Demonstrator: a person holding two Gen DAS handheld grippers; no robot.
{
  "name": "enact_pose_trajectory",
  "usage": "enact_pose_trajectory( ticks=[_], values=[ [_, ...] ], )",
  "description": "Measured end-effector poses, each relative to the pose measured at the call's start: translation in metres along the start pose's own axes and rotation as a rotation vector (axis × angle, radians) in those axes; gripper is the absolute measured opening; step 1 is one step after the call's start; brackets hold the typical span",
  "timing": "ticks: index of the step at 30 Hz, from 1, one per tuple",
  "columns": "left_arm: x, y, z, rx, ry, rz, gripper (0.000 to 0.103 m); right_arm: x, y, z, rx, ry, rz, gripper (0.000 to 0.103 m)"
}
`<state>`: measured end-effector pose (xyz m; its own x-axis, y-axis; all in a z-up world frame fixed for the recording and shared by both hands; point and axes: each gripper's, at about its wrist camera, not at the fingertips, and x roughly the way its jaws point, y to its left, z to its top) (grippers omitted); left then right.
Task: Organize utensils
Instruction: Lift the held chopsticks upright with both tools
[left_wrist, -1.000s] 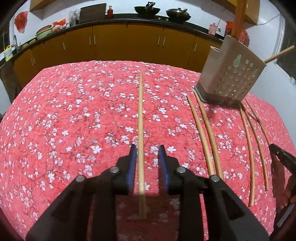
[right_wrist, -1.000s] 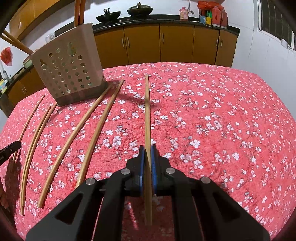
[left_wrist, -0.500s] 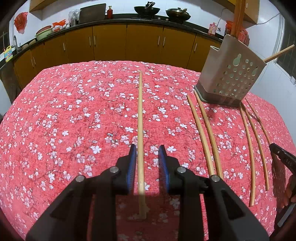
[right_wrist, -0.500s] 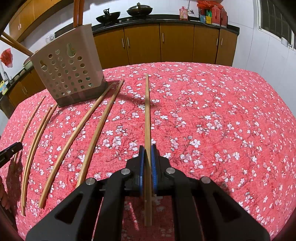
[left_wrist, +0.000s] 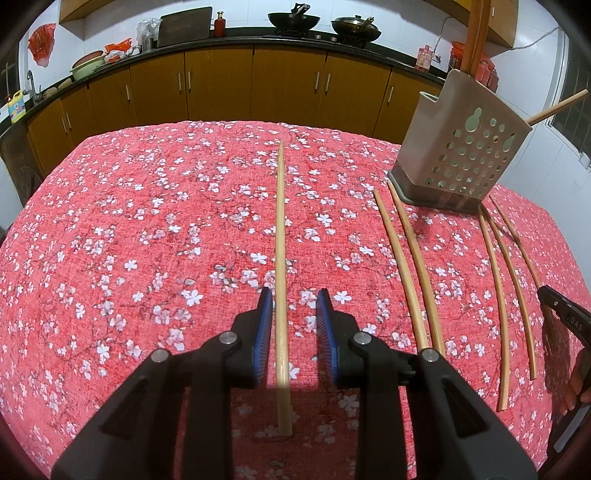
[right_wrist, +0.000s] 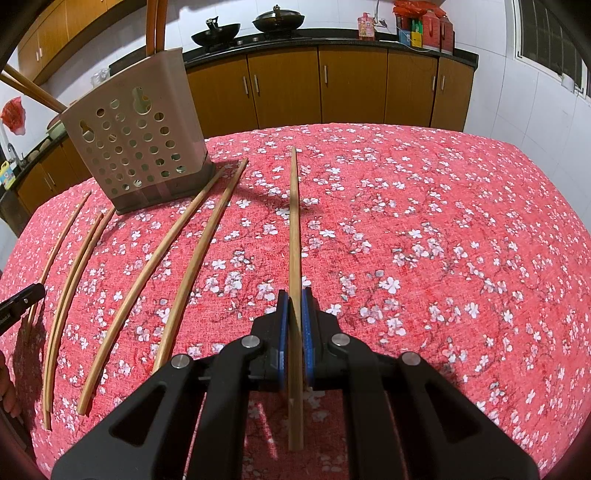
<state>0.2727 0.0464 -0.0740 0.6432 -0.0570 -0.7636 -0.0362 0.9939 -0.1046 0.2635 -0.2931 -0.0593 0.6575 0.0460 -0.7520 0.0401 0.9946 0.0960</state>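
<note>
In the left wrist view a long wooden chopstick (left_wrist: 280, 236) lies on the red floral tablecloth, running away from me. My left gripper (left_wrist: 294, 295) is open around its near part: the stick sits close to the left pad, with a clear gap to the right pad. In the right wrist view my right gripper (right_wrist: 294, 295) is shut on another chopstick (right_wrist: 294, 221), whose far tip points toward the cabinets. A beige perforated utensil holder (left_wrist: 461, 147) (right_wrist: 136, 140) stands on the table with a few chopsticks upright in it.
Two thick chopsticks (left_wrist: 406, 266) (right_wrist: 177, 258) and three thinner curved ones (left_wrist: 506, 280) (right_wrist: 74, 266) lie on the cloth between the two grippers. A black gripper part and a hand show at the right edge (left_wrist: 561, 317). Wooden cabinets and a counter with woks stand behind the table.
</note>
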Motion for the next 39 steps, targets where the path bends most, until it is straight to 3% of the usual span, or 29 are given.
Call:
enact_pose_trajectory(
  ticks=[6,13,19,27,39],
  values=[
    [-0.008,-0.008,-0.012,0.057,0.008,0.038,0.025,-0.007,0.001,-0.007,-0.008,0.001,0.002,0.009],
    [-0.010,-0.005,-0.014,0.065,0.011,0.052,0.009,-0.011,0.001,-0.009,-0.019,0.002,0.012,0.008],
    [-0.019,0.001,-0.007,0.063,0.019,0.044,0.008,-0.041,0.001,0.001,-0.025,-0.089,0.027,0.008],
    [-0.067,0.005,0.015,0.045,-0.100,0.020,0.008,-0.086,0.001,0.021,-0.014,-0.232,0.042,0.008],
    [-0.138,0.004,0.050,-0.010,-0.325,-0.037,0.008,-0.122,-0.005,0.037,-0.007,-0.381,0.055,0.008]
  ],
)
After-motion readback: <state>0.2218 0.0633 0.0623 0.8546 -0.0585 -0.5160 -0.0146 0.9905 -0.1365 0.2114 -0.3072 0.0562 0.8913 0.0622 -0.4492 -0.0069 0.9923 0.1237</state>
